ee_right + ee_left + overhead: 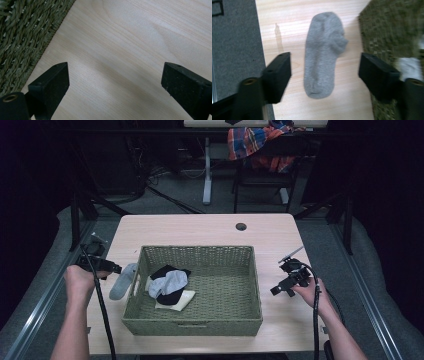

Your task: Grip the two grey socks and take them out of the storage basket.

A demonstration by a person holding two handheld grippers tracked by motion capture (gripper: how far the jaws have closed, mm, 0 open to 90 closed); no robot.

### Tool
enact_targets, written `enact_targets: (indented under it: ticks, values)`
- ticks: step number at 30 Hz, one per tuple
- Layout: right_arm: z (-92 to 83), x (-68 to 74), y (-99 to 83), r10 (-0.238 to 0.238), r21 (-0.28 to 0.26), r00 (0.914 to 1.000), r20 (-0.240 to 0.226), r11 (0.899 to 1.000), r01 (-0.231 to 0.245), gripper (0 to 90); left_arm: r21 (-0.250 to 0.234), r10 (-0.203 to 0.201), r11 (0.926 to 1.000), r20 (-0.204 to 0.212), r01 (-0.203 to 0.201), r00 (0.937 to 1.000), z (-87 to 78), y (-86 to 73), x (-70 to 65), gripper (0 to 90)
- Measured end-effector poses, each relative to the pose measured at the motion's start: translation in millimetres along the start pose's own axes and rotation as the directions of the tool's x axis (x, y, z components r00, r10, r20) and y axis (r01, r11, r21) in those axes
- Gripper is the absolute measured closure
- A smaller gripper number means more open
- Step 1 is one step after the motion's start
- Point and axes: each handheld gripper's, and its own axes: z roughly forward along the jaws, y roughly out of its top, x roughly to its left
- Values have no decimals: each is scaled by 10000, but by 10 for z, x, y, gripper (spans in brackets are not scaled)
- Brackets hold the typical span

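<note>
The left gripper (324, 72) is hovering wide open, the grey sock (323, 53) lying flat on the worktop (287, 25) below its jaws, outside the basket (392, 30), while the right gripper (113, 82) is idling open over bare wood.

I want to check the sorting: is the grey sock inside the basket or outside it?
Outside. The grey sock lies flat on the table, beside the basket, below the open left gripper.

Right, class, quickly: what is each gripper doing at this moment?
Left gripper: open, holding nothing; the grey sock lies flat on the table beneath it.
Right gripper: open, holding nothing, over bare table.
</note>
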Motion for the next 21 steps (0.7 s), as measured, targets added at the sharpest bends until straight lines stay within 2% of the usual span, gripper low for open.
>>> enact_targets:
  ticks: [3, 6, 7, 10, 12, 14, 15, 17, 21]
  values:
    - [-15, -14, 9, -150, 190, 9999, -70, 9997, 151, 77, -149, 114, 9998, -70, -115, 9999, -72, 22, -54, 156]
    - [-14, -11, 8, -171, 169, 9998, -34, 9997, 172, 77, -337, 591, 9977, -104, -595, 9982, -204, 77, -187, 132]
    - [-2, 3, 0, 0, -5, 10000, -3, 10000, 0, 77, -337, 591, 9977, -104, -595, 9982, -204, 77, -187, 112]
    - [-14, -9, 7, -154, 153, 9999, -42, 9998, 155, 77, -493, 1031, 9933, -244, -1042, 9944, -314, 134, -361, 66]
    - [-2, 2, 0, -8, -12, 10000, -9, 10000, 8, 77, -501, 1159, 9919, -243, -1170, 9930, -337, 147, -402, 35]
    - [-1, -1, 1, -28, 6, 10000, -29, 10000, 28, 77, -523, 1458, 9877, -277, -1471, 9889, -388, 176, -527, 2]
    - [-1, -1, 1, -28, 6, 10000, -29, 10000, 28, 77, -523, 1458, 9877, -277, -1471, 9889, -388, 176, -527, 2]
    - [0, -3, 1, -40, 5, 10000, -68, 10000, 40, 77, -595, 1827, 9811, -287, -1841, 9828, -420, 193, -631, 2]
    - [6, 1, 0, -37, -9, 10000, 10, 10000, 37, 77, -724, 2216, 9723, -161, -2222, 9750, -434, 212, -781, 2]
